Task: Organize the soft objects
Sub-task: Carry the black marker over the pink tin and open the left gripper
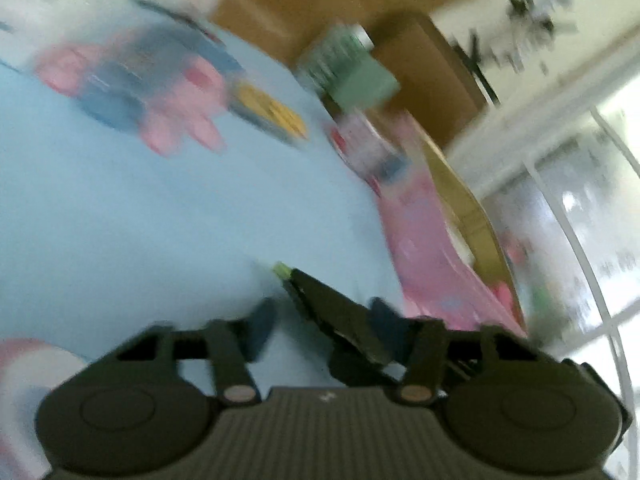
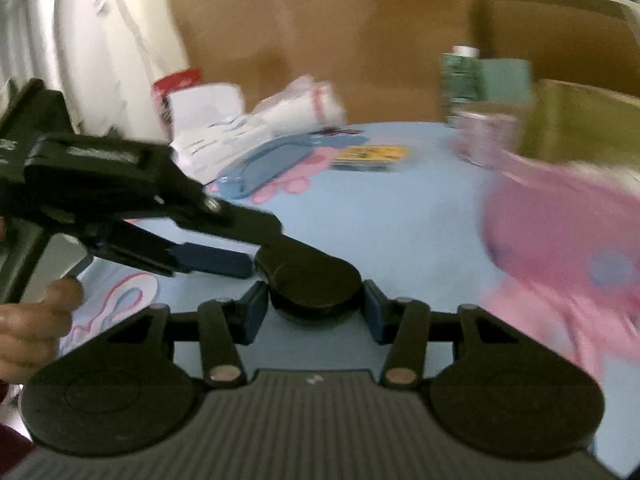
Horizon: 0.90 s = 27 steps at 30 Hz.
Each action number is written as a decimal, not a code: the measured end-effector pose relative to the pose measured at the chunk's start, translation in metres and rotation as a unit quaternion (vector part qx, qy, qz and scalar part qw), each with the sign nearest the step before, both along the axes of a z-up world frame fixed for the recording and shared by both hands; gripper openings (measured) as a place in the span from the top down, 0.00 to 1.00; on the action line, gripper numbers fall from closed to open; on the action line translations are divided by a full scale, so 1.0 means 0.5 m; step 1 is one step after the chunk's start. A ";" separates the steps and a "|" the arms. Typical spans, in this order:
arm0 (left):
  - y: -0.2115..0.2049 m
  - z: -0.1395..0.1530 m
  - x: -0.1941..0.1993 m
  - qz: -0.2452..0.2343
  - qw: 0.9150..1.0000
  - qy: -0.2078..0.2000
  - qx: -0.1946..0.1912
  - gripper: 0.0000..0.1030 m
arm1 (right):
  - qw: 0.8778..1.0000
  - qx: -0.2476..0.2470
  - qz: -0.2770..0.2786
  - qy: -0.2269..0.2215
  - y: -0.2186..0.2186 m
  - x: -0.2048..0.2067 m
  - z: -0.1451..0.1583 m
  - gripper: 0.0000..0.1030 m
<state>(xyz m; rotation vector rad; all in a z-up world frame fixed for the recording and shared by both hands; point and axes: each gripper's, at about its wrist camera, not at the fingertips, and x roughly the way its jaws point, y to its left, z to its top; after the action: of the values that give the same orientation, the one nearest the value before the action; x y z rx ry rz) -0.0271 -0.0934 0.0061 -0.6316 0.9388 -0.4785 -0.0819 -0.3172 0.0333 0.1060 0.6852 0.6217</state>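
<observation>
Both views are blurred by motion. A pink soft cloth (image 2: 568,232) lies on the light blue sheet (image 2: 380,216) at the right, beside a cardboard box (image 2: 580,120); it also shows in the left wrist view (image 1: 432,248). White folded soft items (image 2: 256,120) lie at the sheet's far edge. My right gripper (image 2: 314,312) is open, its blue pads (image 2: 374,316) on either side of the left gripper's black body (image 2: 308,276). My left gripper (image 1: 320,320) is open and empty above the sheet, with a black gripper part (image 1: 340,312) between its pads.
A green box and a jar (image 2: 480,76) stand at the far right of the sheet. A yellow card pack (image 2: 372,156) lies mid-sheet. The sheet carries a pink and blue cartoon print (image 1: 132,84). A brown headboard (image 2: 320,32) stands behind. A hand (image 2: 32,332) holds the left gripper.
</observation>
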 end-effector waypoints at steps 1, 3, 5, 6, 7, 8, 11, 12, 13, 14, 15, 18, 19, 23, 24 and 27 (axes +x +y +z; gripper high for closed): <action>-0.026 -0.006 0.000 -0.020 1.000 0.005 0.001 0.65 | 1.000 0.004 -0.011 -0.003 -0.016 -0.017 -0.001 0.48; -0.077 -0.003 -0.007 -0.052 0.998 -0.014 0.017 0.65 | 0.999 0.000 -0.034 -0.016 -0.042 -0.050 -0.002 0.48; -0.120 -0.001 -0.005 -0.081 0.996 -0.019 0.024 0.66 | 0.998 -0.017 -0.052 -0.034 -0.058 -0.077 -0.003 0.49; -0.138 -0.003 -0.005 -0.094 0.995 -0.016 0.021 0.66 | 0.997 -0.024 -0.061 -0.042 -0.066 -0.089 -0.005 0.49; -0.152 -0.004 -0.005 -0.103 0.994 -0.015 0.018 0.67 | 0.996 -0.026 -0.070 -0.048 -0.074 -0.100 -0.008 0.49; -0.165 -0.004 -0.006 -0.111 0.993 -0.018 0.021 0.67 | 0.995 -0.025 -0.078 -0.051 -0.083 -0.106 -0.011 0.49; -0.183 0.009 -0.005 -0.125 0.992 -0.023 0.026 0.68 | 0.994 -0.012 -0.096 -0.051 -0.106 -0.117 -0.012 0.49; -0.187 0.018 -0.004 -0.128 0.991 -0.028 0.027 0.68 | 0.993 -0.009 -0.100 -0.054 -0.109 -0.119 -0.008 0.49; -0.192 0.034 -0.002 -0.131 0.990 -0.036 0.027 0.68 | 0.993 -0.008 -0.103 -0.065 -0.108 -0.120 -0.002 0.49; -0.198 0.052 -0.002 -0.134 0.990 -0.045 0.028 0.68 | 0.991 -0.007 -0.107 -0.079 -0.110 -0.122 0.007 0.49; -0.209 0.074 0.003 -0.139 0.988 -0.060 0.032 0.68 | 0.989 -0.005 -0.112 -0.095 -0.113 -0.122 0.017 0.49; -0.246 0.129 0.020 -0.151 0.983 -0.100 0.043 0.68 | 0.982 0.001 -0.131 -0.138 -0.134 -0.110 0.049 0.49; -0.261 0.145 0.030 -0.156 0.981 -0.109 0.044 0.68 | 0.979 0.000 -0.138 -0.150 -0.145 -0.102 0.058 0.49; -0.343 0.186 0.086 -0.181 0.973 -0.139 0.043 0.68 | 0.967 -0.008 -0.178 -0.181 -0.209 -0.073 0.093 0.49; -0.371 0.191 0.108 -0.187 0.971 -0.142 0.044 0.68 | 0.964 -0.009 -0.190 -0.185 -0.227 -0.056 0.096 0.49; -0.443 0.190 0.161 -0.191 0.970 -0.142 0.050 0.65 | 0.957 -0.026 -0.224 -0.184 -0.270 -0.001 0.097 0.49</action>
<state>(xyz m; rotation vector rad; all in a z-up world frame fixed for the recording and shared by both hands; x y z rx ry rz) 0.0536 -0.3151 0.1009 -0.2763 0.8053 -0.8363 -0.0825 -0.4520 0.0817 0.0906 0.2977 0.1753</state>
